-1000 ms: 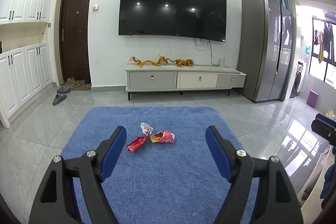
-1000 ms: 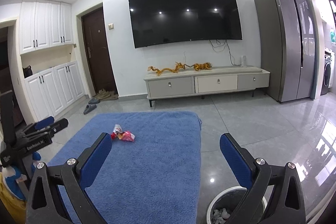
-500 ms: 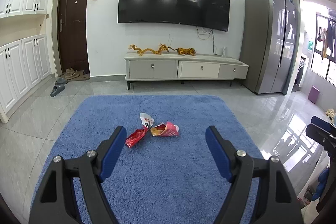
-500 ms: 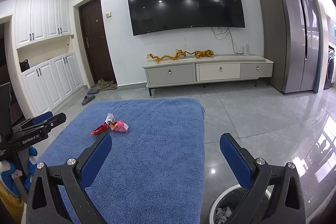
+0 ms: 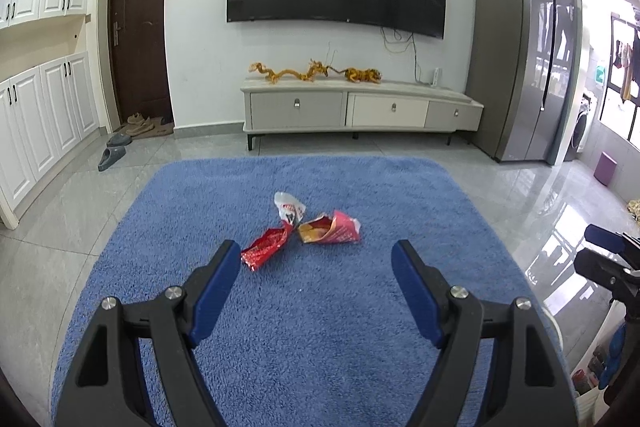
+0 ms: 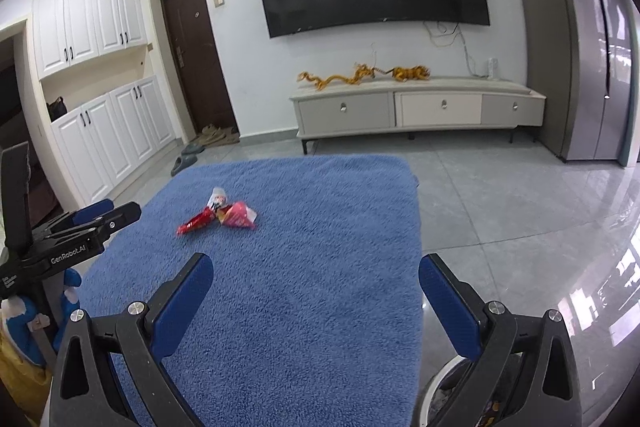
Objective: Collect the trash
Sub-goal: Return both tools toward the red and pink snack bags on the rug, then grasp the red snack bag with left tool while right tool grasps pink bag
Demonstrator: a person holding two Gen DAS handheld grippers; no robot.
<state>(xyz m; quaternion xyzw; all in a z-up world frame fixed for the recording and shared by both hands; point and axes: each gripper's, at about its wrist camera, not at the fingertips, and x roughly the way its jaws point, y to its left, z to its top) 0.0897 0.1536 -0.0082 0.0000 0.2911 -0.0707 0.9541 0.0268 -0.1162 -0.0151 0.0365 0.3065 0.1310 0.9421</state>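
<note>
Left wrist view: crumpled wrappers (image 5: 304,227) lie on a fluffy blue rug (image 5: 360,327).
Left gripper (image 5: 316,275) and right gripper (image 6: 316,291) hover spread and empty over it; "GenRobot.AI" marks the left gripper's black body.

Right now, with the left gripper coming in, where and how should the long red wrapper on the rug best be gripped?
Probably across its narrow middle. The long red wrapper lies flat on the blue rug, running diagonally, its far end near the white wrapper. The open left gripper should descend from above, fingers straddling the short width.
</note>
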